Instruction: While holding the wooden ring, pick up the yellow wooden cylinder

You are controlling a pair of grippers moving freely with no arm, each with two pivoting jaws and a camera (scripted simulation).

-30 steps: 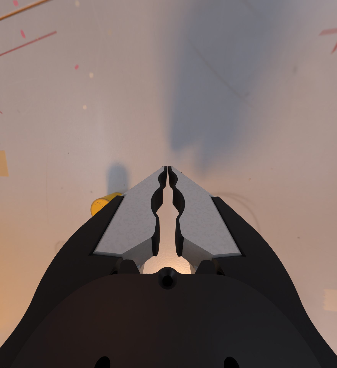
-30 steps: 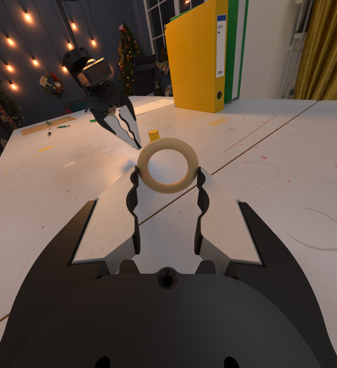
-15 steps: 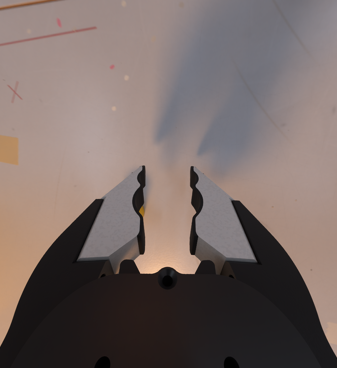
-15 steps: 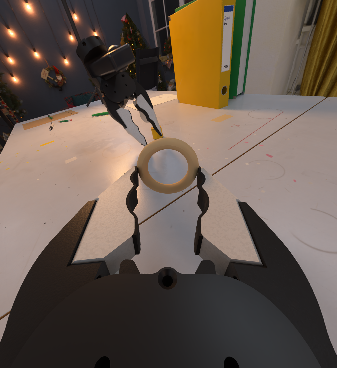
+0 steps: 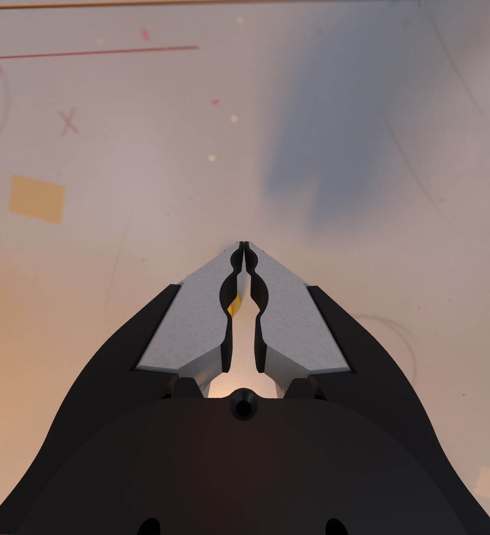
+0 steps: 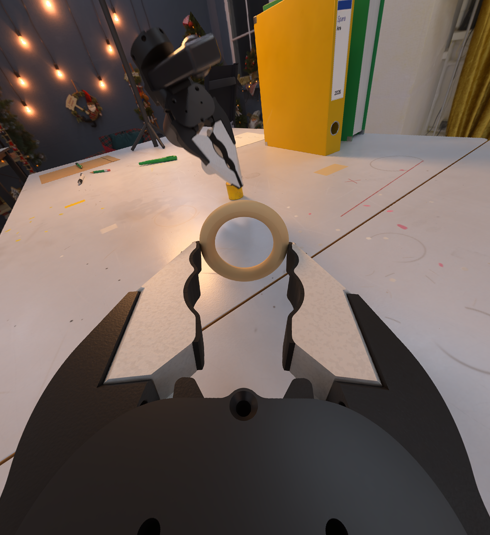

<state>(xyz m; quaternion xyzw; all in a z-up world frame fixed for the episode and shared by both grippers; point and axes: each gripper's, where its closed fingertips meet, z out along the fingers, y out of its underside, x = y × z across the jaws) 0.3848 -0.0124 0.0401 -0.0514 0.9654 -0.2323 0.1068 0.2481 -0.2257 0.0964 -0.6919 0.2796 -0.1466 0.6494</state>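
My right gripper (image 6: 243,249) is shut on the pale wooden ring (image 6: 243,209) and holds it upright above the white table (image 6: 93,260). The yellow wooden cylinder (image 6: 234,193) stands on the table just beyond the ring. My left gripper (image 6: 238,183) comes down from above with its tips at the cylinder's top right edge. In the left wrist view the left gripper (image 5: 243,243) is shut with its tips together and nothing between them. A sliver of the cylinder (image 5: 235,305) shows through the gap, under the left finger.
A yellow binder (image 6: 295,75) and a green binder (image 6: 359,72) stand at the back right. A green marker (image 6: 158,160) and pens (image 6: 80,179) lie at the back left. A table seam (image 6: 353,228) runs diagonally. A yellow tape patch (image 5: 36,199) lies left of the left gripper.
The left gripper opened over the cylinder half a second ago, moved closer and has now shut with the cylinder outside its fingers. The right gripper still holds the ring.
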